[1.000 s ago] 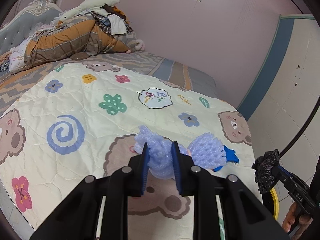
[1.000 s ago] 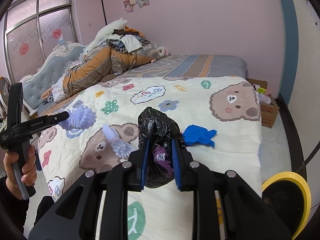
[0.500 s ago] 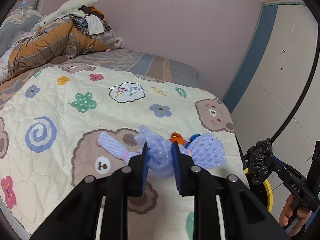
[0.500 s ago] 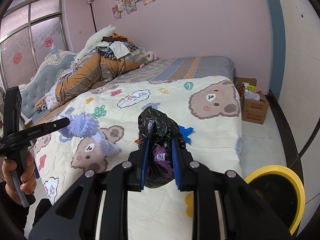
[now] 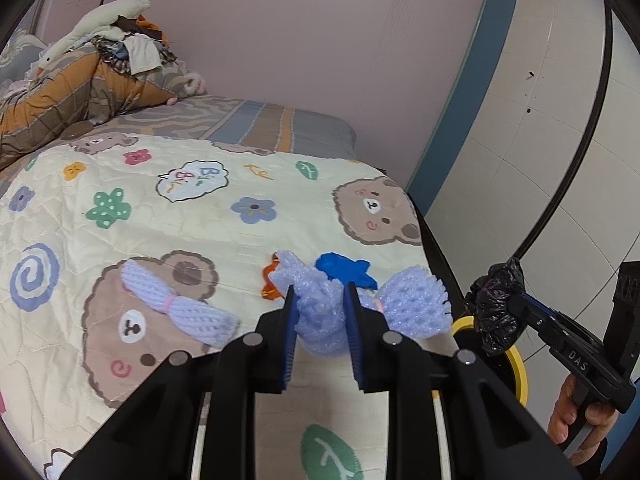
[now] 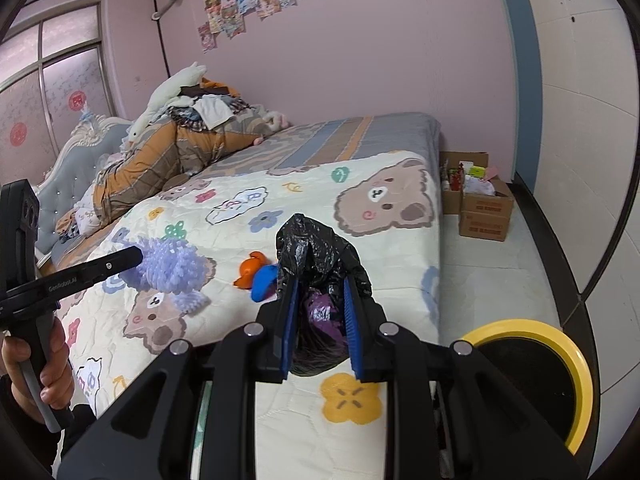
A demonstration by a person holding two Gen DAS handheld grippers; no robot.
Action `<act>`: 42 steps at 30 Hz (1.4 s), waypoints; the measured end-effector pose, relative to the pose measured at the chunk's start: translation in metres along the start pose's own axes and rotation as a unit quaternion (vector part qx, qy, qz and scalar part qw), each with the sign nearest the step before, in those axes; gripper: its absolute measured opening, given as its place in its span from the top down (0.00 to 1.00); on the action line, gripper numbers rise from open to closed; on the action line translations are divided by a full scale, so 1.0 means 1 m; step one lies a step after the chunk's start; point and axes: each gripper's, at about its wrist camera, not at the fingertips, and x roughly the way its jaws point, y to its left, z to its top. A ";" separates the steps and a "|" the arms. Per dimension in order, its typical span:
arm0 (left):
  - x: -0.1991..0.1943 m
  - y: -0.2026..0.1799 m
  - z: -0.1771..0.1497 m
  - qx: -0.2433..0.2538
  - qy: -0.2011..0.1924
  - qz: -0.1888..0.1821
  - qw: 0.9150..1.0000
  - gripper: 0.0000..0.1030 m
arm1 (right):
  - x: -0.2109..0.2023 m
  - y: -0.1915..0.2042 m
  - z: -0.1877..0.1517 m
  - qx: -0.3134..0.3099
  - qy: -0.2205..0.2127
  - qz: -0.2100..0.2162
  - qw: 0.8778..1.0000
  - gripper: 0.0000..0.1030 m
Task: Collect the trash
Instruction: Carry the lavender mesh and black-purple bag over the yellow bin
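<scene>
My left gripper (image 5: 319, 304) is shut on a lilac foam net sleeve (image 5: 320, 320) held above the bear quilt (image 5: 160, 216); its frilly end (image 5: 412, 304) spreads to the right. From the right wrist view the same sleeve (image 6: 168, 266) shows at that gripper's tip. My right gripper (image 6: 320, 300) is shut on a crumpled black plastic bag (image 6: 320, 256) with purple scrap inside; the left wrist view shows the bag (image 5: 496, 312) at the right. On the quilt lie a second lilac foam sleeve (image 5: 176, 308), an orange scrap (image 6: 250, 266) and a blue scrap (image 5: 344, 270).
A yellow-rimmed bin (image 6: 532, 376) stands on the floor at the bed's near corner. Cardboard boxes (image 6: 480, 200) sit against the far wall. Folded bedding and clothes (image 6: 180, 140) pile up at the headboard. A hand (image 6: 44, 364) grips the left tool's handle.
Both grippers have drifted right along the bed toward its corner, each keeping its load. The loose sleeve, orange scrap and blue scrap have slid left in view; more of the yellow bin shows.
</scene>
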 end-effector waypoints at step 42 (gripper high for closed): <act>0.070 -0.177 -0.045 0.111 0.080 -0.099 0.986 0.79 | -0.060 -0.145 -0.044 0.093 -0.015 -0.114 0.989 0.79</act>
